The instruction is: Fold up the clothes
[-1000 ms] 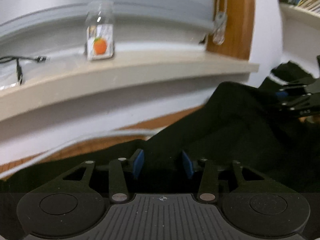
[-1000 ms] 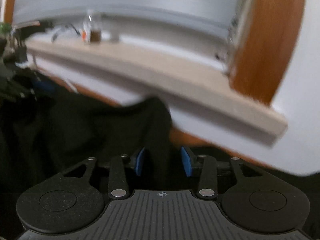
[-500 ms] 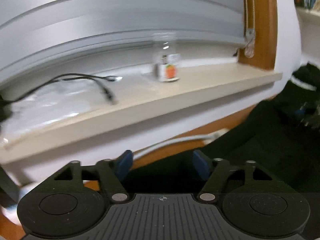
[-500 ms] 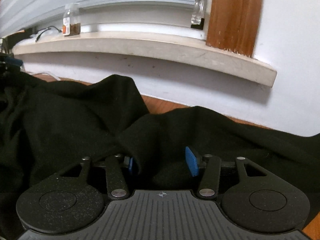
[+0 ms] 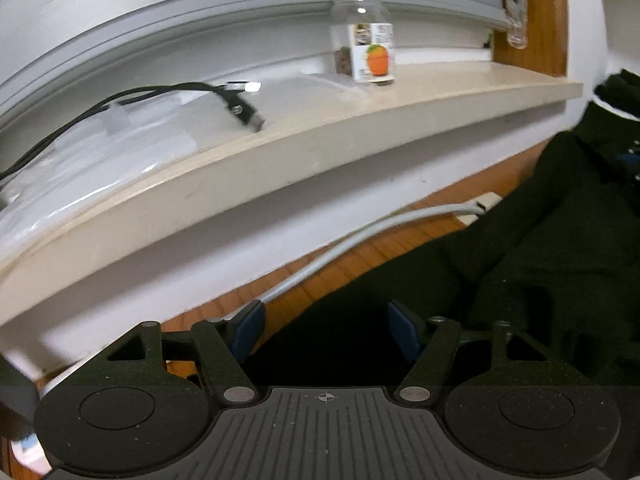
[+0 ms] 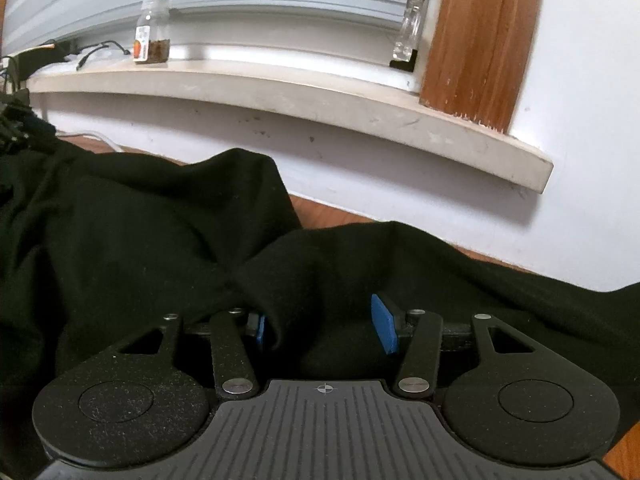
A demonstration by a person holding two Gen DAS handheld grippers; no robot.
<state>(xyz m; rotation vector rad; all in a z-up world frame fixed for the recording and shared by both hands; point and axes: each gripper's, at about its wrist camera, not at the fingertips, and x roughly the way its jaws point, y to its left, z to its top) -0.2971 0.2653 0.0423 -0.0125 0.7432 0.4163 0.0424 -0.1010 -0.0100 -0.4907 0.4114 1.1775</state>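
a: left view, how far along?

b: barely begun. the black garment [image 5: 540, 264] lies rumpled on the wooden floor below the windowsill [image 5: 304, 148]. the left gripper [image 5: 326, 330] has just opened wide; cloth between the jaws, unpinched.

a: right view?

b: the right gripper [image 6: 322, 326], half open after widening, straddles a loose fold below that sill.

Matt black cloth garment [image 6: 152, 240] on an orange-brown wood-grain surface [image 5: 360, 256]. Clear glossy jar [image 5: 365, 36], paper label. Smooth beige sill [image 6: 320, 100], faintly speckled; claw bodies matt black plastic.
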